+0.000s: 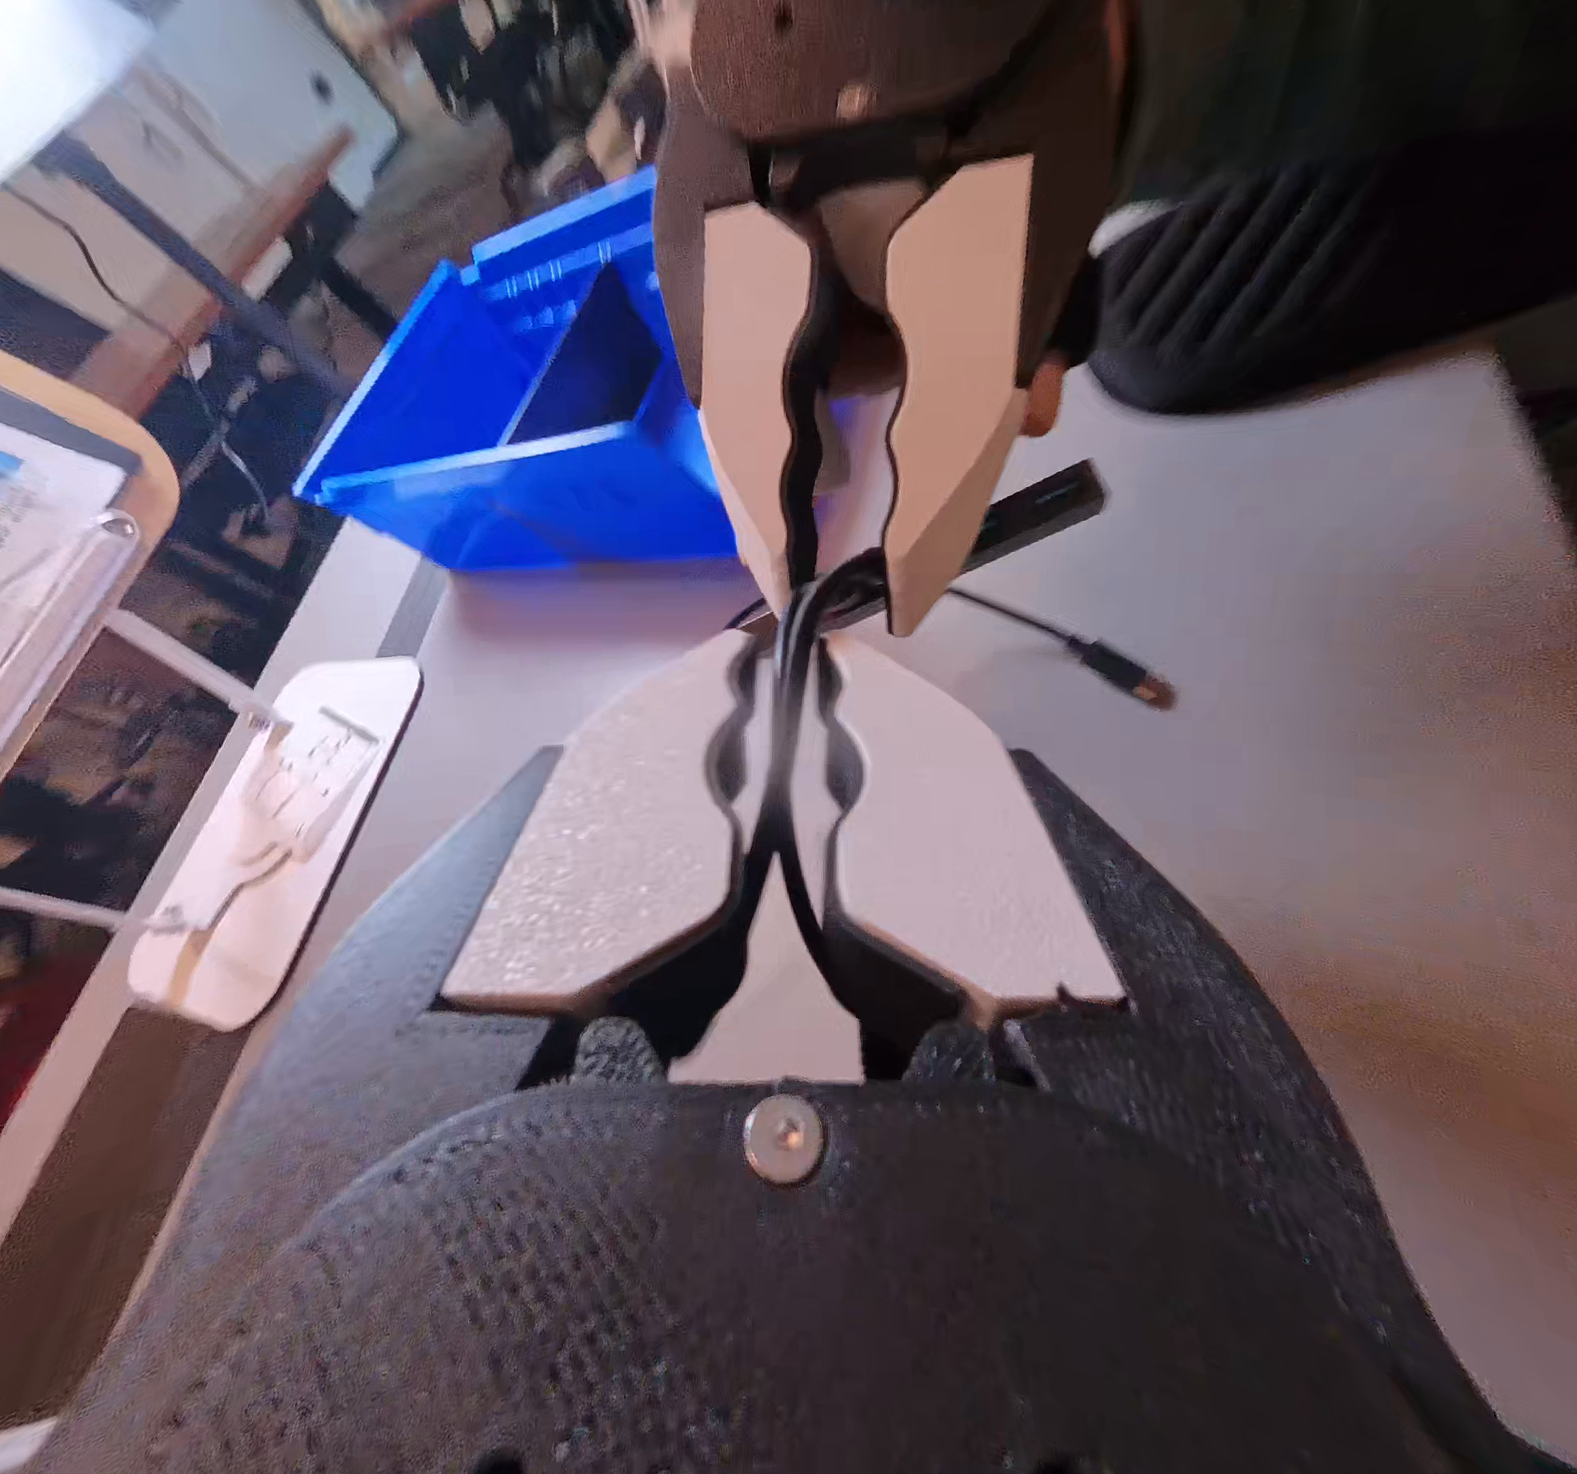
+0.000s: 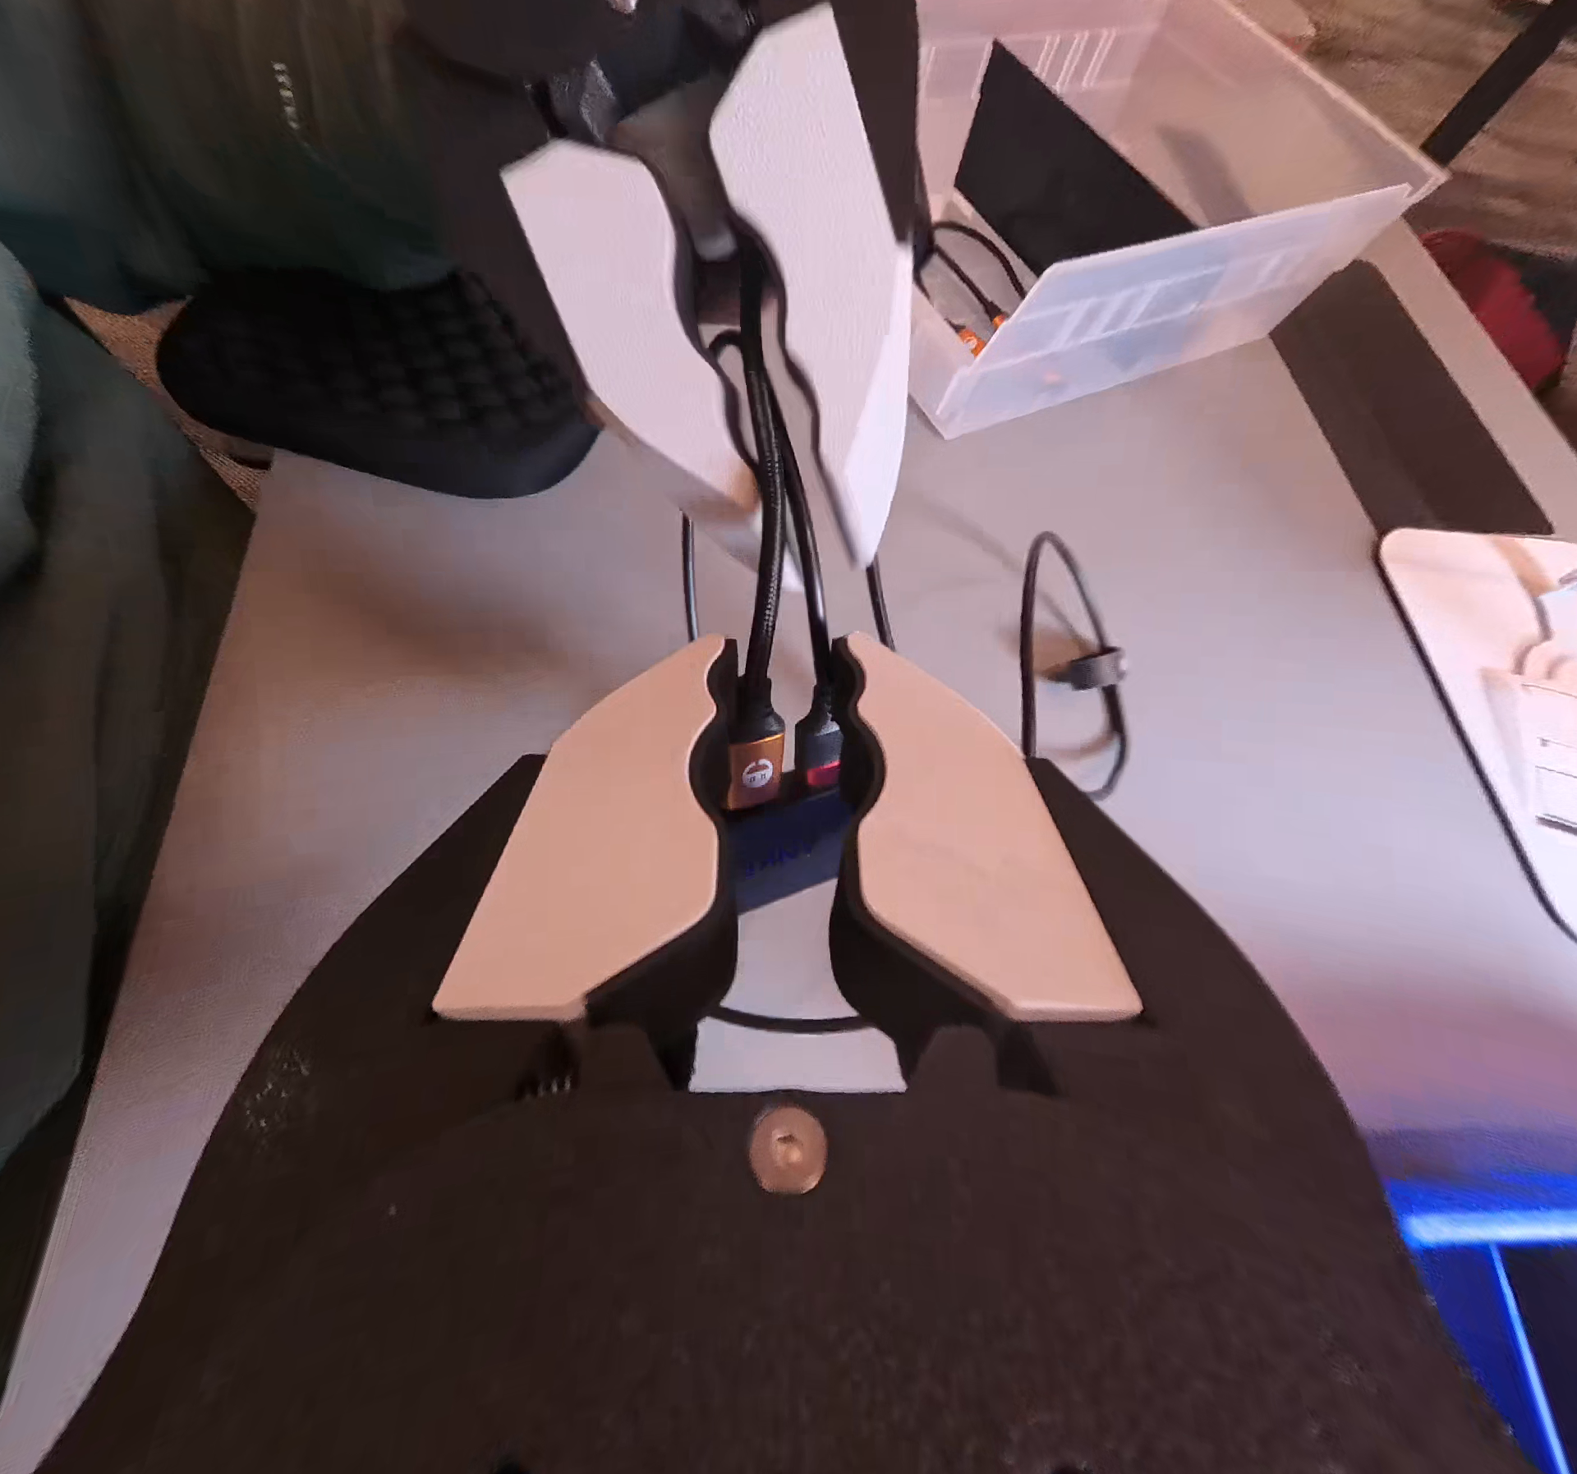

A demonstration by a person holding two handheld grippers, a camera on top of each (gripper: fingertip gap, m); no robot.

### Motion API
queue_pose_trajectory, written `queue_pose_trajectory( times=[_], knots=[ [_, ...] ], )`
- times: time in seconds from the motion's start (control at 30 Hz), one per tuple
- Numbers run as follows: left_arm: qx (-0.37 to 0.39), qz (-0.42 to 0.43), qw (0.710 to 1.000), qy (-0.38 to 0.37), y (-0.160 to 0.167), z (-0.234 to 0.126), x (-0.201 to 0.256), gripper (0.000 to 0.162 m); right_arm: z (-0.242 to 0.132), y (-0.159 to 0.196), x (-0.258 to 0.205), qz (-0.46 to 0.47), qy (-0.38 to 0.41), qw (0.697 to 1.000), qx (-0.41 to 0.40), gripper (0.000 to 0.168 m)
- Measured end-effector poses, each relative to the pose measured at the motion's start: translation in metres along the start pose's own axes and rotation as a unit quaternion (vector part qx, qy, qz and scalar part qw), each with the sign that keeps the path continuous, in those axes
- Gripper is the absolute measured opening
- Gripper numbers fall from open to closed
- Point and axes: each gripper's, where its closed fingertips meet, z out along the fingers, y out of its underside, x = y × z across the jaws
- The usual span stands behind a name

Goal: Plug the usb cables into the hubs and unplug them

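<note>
Clamping two black cables (image 1: 789, 716), left tool (image 1: 789, 657) faces right tool (image 2: 789, 648) gripping hub (image 2: 785, 853).

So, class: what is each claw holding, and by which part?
Right claw grips the dark hub by its sides, just behind two plugged-in connectors. Left claw pinches those two black cables along their cords.

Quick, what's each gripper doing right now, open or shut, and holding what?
Left gripper: shut on the two black cables.
Right gripper: shut on the hub, which has both cable plugs in it.
</note>
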Motion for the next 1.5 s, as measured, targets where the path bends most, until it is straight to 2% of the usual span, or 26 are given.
queue_pose_trajectory(
  times=[0.1, 0.17, 0.23, 0.3, 0.37, 0.47, 0.63, 0.77, 0.9, 1.0, 1.1, 1.17, 1.3, 1.43, 1.5],
  knots=[
    [0.139, -0.079, 0.987, 0.026, -0.04, -0.044, -0.009, 0.041, -0.024, -0.017, 0.012, 0.021, 0.007, 0.999, 0.026, 0.021],
    [0.239, -0.125, 0.963, 0.016, -0.063, -0.082, -0.024, 0.045, -0.046, -0.033, 0.021, 0.03, 0.014, 0.998, 0.052, 0.021],
    [0.284, -0.144, 0.947, -0.045, -0.062, -0.11, -0.047, 0.044, -0.073, -0.053, 0.032, 0.035, 0.028, 0.996, 0.079, 0.021],
    [0.294, -0.152, 0.938, -0.101, -0.047, -0.126, -0.063, 0.038, -0.1, -0.073, 0.046, 0.037, 0.058, 0.992, 0.102, 0.021],
    [0.302, -0.189, 0.93, -0.09, -0.032, -0.128, -0.065, 0.032, -0.128, -0.09, 0.067, 0.034, 0.099, 0.988, 0.111, 0.021],
    [0.291, -0.244, 0.923, -0.067, -0.005, -0.114, -0.064, 0.032, -0.164, -0.106, 0.107, 0.029, 0.166, 0.98, 0.109, 0.021],
    [0.22, -0.26, 0.939, -0.036, 0.025, -0.077, -0.048, 0.032, -0.198, -0.108, 0.186, -0.012, 0.257, 0.961, 0.099, 0.021],
    [0.173, -0.238, 0.955, -0.024, 0.038, -0.056, -0.034, 0.031, -0.208, -0.076, 0.252, -0.028, 0.315, 0.943, 0.105, 0.021],
    [0.137, -0.233, 0.963, -0.006, 0.051, -0.039, -0.022, 0.031, -0.203, -0.007, 0.307, -0.007, 0.398, 0.913, 0.09, 0.021],
    [0.122, -0.226, 0.966, 0.005, 0.057, -0.032, -0.016, 0.031, -0.18, 0.07, 0.321, 0.01, 0.434, 0.901, 0.014, 0.021],
    [0.114, -0.225, 0.968, 0.014, 0.06, -0.028, -0.011, 0.031, -0.155, 0.133, 0.306, 0.015, 0.412, 0.906, -0.097, 0.021],
    [0.111, -0.224, 0.968, 0.018, 0.06, -0.026, -0.01, 0.03, -0.147, 0.148, 0.289, 0.028, 0.38, 0.915, -0.135, 0.021],
    [0.102, -0.224, 0.969, 0.027, 0.064, -0.019, -0.006, 0.03, -0.141, 0.149, 0.258, 0.057, 0.312, 0.933, -0.171, 0.021],
    [0.09, -0.222, 0.97, 0.036, 0.066, -0.013, -0.001, 0.029, -0.143, 0.174, 0.259, 0.14, 0.271, 0.92, -0.247, 0.022],
    [0.085, -0.223, 0.97, 0.04, 0.067, -0.01, 0.002, 0.028, -0.147, 0.177, 0.277, 0.163, 0.286, 0.909, -0.254, 0.022]
  ],
)
